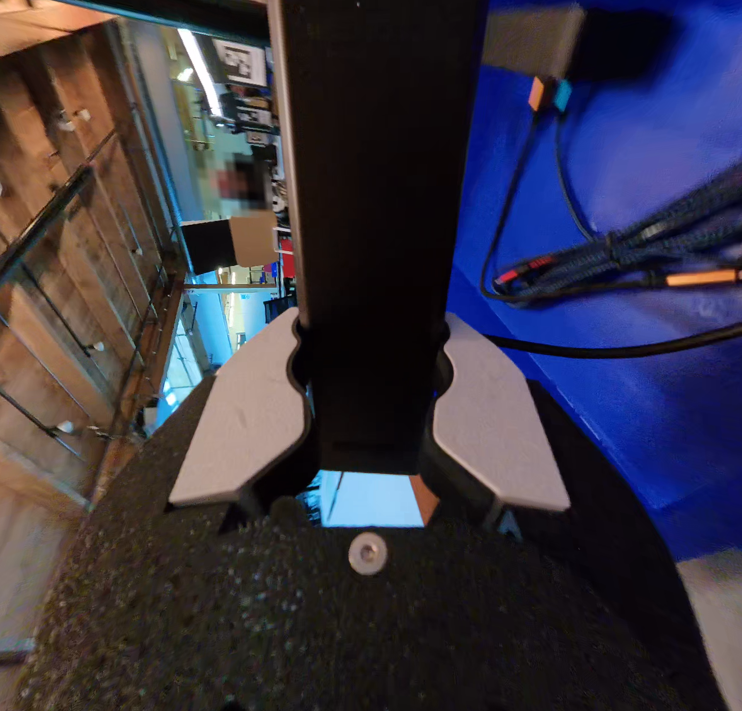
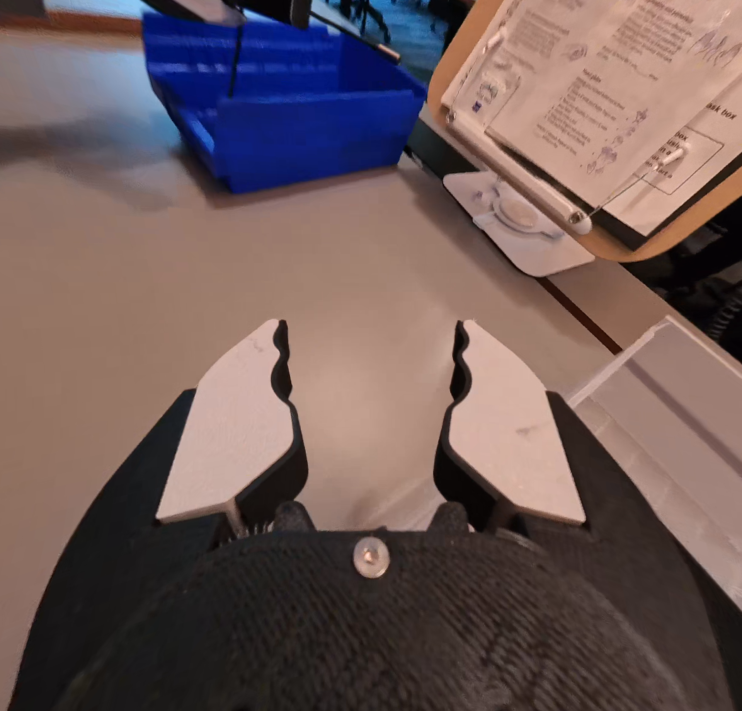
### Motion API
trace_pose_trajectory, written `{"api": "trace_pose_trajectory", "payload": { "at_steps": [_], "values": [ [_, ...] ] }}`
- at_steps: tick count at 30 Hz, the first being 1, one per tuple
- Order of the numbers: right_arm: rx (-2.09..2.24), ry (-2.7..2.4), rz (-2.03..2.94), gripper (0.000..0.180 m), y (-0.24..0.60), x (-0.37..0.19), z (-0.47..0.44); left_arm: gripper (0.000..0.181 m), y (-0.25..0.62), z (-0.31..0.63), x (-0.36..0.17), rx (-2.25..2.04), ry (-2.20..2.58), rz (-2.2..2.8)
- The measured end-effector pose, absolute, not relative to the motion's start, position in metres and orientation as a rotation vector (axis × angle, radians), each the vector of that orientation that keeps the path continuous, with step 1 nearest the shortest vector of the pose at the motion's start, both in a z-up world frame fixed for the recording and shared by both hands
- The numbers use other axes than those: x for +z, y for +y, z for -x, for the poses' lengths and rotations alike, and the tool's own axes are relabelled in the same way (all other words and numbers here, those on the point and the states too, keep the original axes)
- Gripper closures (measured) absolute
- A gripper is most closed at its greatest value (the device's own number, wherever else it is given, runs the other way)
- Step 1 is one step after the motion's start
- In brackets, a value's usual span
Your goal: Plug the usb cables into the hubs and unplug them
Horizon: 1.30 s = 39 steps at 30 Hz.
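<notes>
The long black hub (image 1: 373,209) is up in the air, pinched across its width by the left tool (image 1: 371,374), whose two pale fingers (image 1: 249,422) press on either flank of the slab near one end; from the right wrist view it hangs tilted over the blue bin (image 2: 281,129) at the far left of the surface (image 2: 321,274), with a thin black cord dropping from it into the bin. I would guess it has been lifted clear so that its ports can be turned toward the other tool, though I cannot make out any port from here. The usb cables (image 1: 650,250) lie inside the bin, a braided bundle with a red-tipped plug and an orange-sleeved one, and beyond them a second grey hub (image 1: 534,45) rests on the bin floor with an orange (image 1: 540,93) and a teal plug (image 1: 562,95) at its edge, seemingly seated, though blur makes that uncertain. The right tool (image 2: 371,326) waits low over the bare surface, well apart from the bin, its fingers spread wide and holding nothing, which looks like readiness to fetch a plug. To its right a clear plastic piece (image 2: 658,402) sits at the near edge, and farther off a tilted board (image 2: 602,89) with printed sheets stands on a white base.
</notes>
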State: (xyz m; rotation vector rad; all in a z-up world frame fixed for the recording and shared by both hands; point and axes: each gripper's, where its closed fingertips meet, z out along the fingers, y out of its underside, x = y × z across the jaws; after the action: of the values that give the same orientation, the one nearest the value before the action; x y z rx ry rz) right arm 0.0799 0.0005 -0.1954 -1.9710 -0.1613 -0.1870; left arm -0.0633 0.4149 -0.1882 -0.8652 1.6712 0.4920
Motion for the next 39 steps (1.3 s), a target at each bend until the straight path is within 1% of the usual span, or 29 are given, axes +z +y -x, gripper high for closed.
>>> {"api": "trace_pose_trajectory", "payload": {
  "at_steps": [1,4,8,11,14,16,19,22,25,29,32,34,36,37,39],
  "values": [
    [-0.155,-0.156,1.941,0.101,0.001,-0.190,-0.077,0.120,0.408,0.065,-0.170,0.422,1.619,0.885],
    [-0.082,-0.133,1.897,0.102,0.001,-0.182,-0.071,0.120,0.388,0.069,-0.116,0.196,1.481,0.931],
    [-0.066,-0.128,1.875,0.102,0.002,-0.178,-0.067,0.120,0.344,0.066,-0.055,-0.293,1.356,0.978],
    [-0.049,-0.142,1.839,0.101,0.002,-0.169,-0.059,0.120,0.301,0.063,-0.023,-0.680,1.317,0.973],
    [0.026,-0.187,1.749,0.098,0.002,-0.149,-0.037,0.120,0.258,0.058,-0.012,-1.053,1.324,0.975],
    [0.055,-0.235,1.708,0.093,0.001,-0.136,-0.019,0.120,0.229,0.052,-0.019,-1.268,1.348,0.958],
    [0.032,-0.293,1.645,0.091,-0.001,-0.116,0.006,0.120,0.181,0.041,-0.047,-1.554,1.387,0.908],
    [0.045,-0.318,1.577,0.093,-0.003,-0.098,0.026,0.120,0.131,0.033,-0.088,-1.797,1.450,0.812],
    [0.072,-0.299,1.554,0.098,-0.001,-0.096,0.030,0.120,0.090,0.024,-0.128,-1.976,1.497,0.749],
    [0.070,-0.277,1.579,0.098,0.009,-0.110,0.024,0.120,0.045,0.010,-0.178,-1.941,1.660,0.725],
    [0.148,-0.270,1.627,0.096,0.018,-0.130,0.023,0.120,0.014,0.007,-0.198,-1.892,1.774,0.660],
    [0.213,-0.269,1.631,0.100,0.023,-0.139,0.025,0.120,-0.002,0.007,-0.204,-1.883,1.825,0.620],
    [0.259,-0.298,1.610,0.113,0.024,-0.142,0.030,0.120,-0.012,0.006,-0.209,-1.866,1.870,0.598],
    [0.248,-0.293,1.603,0.116,0.024,-0.143,0.028,0.120,-0.015,0.005,-0.212,-1.848,1.889,0.594],
    [0.240,-0.285,1.632,0.118,0.024,-0.147,0.027,0.120,-0.018,0.004,-0.218,-1.843,1.914,0.591]
  ]
}}
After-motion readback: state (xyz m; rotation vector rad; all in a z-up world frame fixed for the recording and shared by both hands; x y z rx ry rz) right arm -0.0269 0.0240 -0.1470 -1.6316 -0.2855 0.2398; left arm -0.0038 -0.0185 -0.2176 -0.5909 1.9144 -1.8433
